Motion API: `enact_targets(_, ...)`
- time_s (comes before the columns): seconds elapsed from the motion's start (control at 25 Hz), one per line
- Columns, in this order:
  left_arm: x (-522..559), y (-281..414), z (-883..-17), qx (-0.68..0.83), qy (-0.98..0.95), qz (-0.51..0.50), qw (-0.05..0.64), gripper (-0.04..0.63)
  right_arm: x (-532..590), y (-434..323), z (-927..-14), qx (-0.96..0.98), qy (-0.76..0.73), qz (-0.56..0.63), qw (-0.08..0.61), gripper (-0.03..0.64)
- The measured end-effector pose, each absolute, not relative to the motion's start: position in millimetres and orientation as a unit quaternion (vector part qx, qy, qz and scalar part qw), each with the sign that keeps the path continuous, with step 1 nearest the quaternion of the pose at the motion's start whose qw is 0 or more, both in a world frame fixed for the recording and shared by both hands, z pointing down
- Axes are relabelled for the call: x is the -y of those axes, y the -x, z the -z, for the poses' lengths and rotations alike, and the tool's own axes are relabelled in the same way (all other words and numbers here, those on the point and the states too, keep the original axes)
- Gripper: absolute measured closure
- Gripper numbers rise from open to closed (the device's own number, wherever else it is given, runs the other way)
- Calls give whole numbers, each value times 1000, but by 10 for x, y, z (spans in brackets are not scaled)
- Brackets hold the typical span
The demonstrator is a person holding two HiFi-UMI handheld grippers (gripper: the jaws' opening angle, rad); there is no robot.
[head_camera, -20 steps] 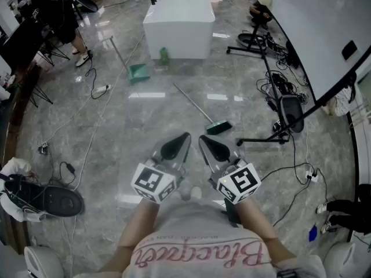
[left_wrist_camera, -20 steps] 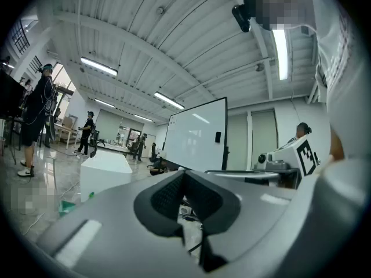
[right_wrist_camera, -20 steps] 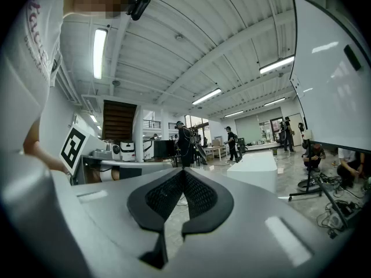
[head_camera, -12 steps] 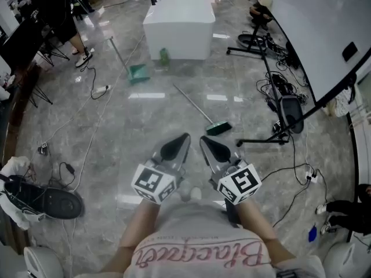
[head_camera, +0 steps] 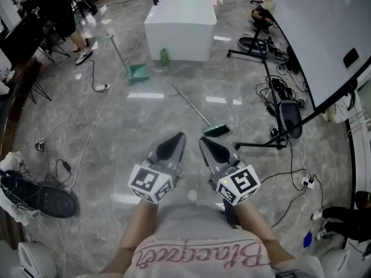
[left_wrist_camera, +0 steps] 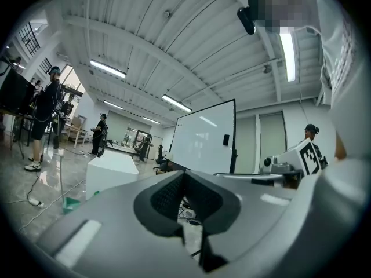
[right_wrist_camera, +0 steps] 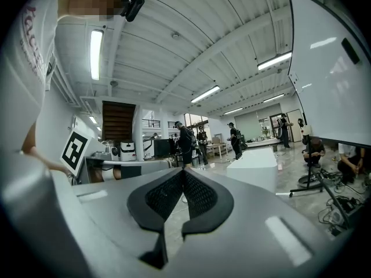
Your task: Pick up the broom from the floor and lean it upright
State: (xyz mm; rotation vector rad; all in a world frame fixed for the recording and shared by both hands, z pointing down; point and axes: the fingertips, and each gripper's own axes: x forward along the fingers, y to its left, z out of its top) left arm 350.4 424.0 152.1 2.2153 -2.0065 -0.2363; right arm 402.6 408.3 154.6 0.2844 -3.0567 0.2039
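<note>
Approach stage: left tongs [head_camera: 175, 139] and right tongs [head_camera: 204, 141], both closed and empty, are held level while the broom [head_camera: 197, 110] lies flat on the floor ahead; 1 pair should probably open early and grasp the thin handle mid-length.

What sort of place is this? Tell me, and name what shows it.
Probably a lab or studio workspace: a large whiteboard on a stand, and cables and a power strip strewn across the polished floor.
</note>
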Motion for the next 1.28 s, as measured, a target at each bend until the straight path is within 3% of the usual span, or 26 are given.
enact_targets(0.52, -3925, -2928, -1700, 672, -731, 76, 88, 595, -3727, -3523, -1716, 991, -82, -96, 37, 615)
enact_targets(0.92, -3155, -1930, -1664, 649, -752, 72, 93, 595, -3005, -2514, -1767, 990, -98, -82, 62, 615)
enact_targets(1.28, -2676, -1463, -1996, 627, -768, 42, 123, 595, -2621, -2026, -1980, 984, -111, -110, 82, 615)
